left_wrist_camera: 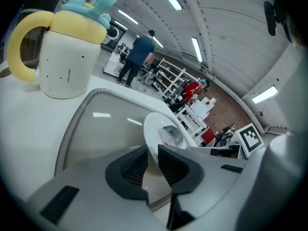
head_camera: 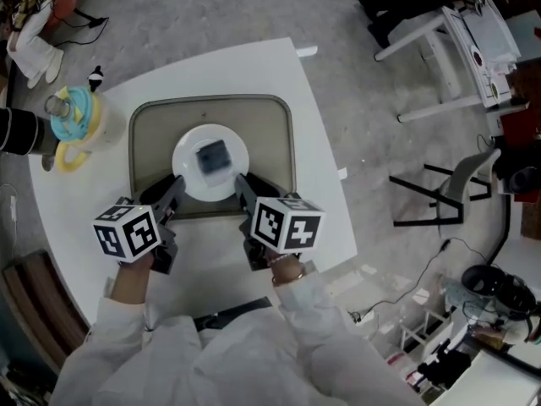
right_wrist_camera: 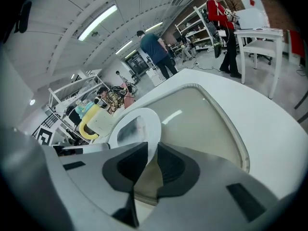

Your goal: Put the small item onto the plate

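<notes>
The item (head_camera: 212, 157), small, grey and blocky, lies in the middle of the plate (head_camera: 183, 176), which sits over the centre of the tray (head_camera: 152, 134); whether the plate rests on the tray or is raised a little off it cannot be told. In the left gripper view the item (left_wrist_camera: 169, 133) shows just past the plate's near rim (left_wrist_camera: 150, 126), and in the right gripper view it (right_wrist_camera: 127, 129) is only a blurred dark patch on the plate (right_wrist_camera: 153, 121). The left gripper (head_camera: 175, 189) has its jaws partly closed and pressed on the plate's near-left rim, one pad above it and one below (left_wrist_camera: 151, 154). The right gripper (head_camera: 246, 184) clamps the near-right rim in the same way, its jaws half closed on the thin white edge (right_wrist_camera: 152, 150). The tray (left_wrist_camera: 91, 124) (right_wrist_camera: 207, 114) lies on the white table (head_camera: 262, 74). A cup (head_camera: 74, 125) with a yellow handle and a teal lid stands on the table just left of the tray, seen close and upright from the left gripper (left_wrist_camera: 67, 57) and far behind the plate from the right one (right_wrist_camera: 95, 121).
</notes>
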Available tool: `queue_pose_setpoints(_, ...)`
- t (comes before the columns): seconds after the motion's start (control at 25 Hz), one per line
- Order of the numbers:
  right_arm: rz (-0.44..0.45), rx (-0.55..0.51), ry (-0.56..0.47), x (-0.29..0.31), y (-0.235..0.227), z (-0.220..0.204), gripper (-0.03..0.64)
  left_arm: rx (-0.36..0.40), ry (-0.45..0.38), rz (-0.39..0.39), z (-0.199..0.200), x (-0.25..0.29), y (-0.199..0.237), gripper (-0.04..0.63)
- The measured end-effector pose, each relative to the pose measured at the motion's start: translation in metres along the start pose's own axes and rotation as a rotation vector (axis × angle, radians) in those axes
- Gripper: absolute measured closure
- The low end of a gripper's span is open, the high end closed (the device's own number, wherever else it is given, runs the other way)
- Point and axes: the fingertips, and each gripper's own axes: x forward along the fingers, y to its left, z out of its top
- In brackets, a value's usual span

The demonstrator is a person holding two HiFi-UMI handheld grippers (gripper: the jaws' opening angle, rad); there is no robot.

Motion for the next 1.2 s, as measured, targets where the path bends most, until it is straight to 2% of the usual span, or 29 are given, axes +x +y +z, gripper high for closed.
queue_pose_setpoints(0.44,-0.024,-0.035,0.052,0.015,-0.009,0.006,0.548,-0.003,0.024,0.035,0.003,0.018,0.009,0.532)
queue_pose_setpoints(0.64,-0.061,-0.087,0.077,0.017,-0.011,0.007,0.548,0.008,0.042,0.052,0.001,0.021,0.009,0.532)
queue_pose_setpoints(0.88,-0.080,-0.112,0.082,0.018,-0.011,0.006,0.548,0.003,0.050,0.088,-0.001,0.022,0.012,0.531)
queue_pose_setpoints(1.2,-0.083,-0.170,0.082,0.020,-0.010,0.005,0.546,-0.004,0.075,0.092,-0.002,0.024,0.015,0.529)
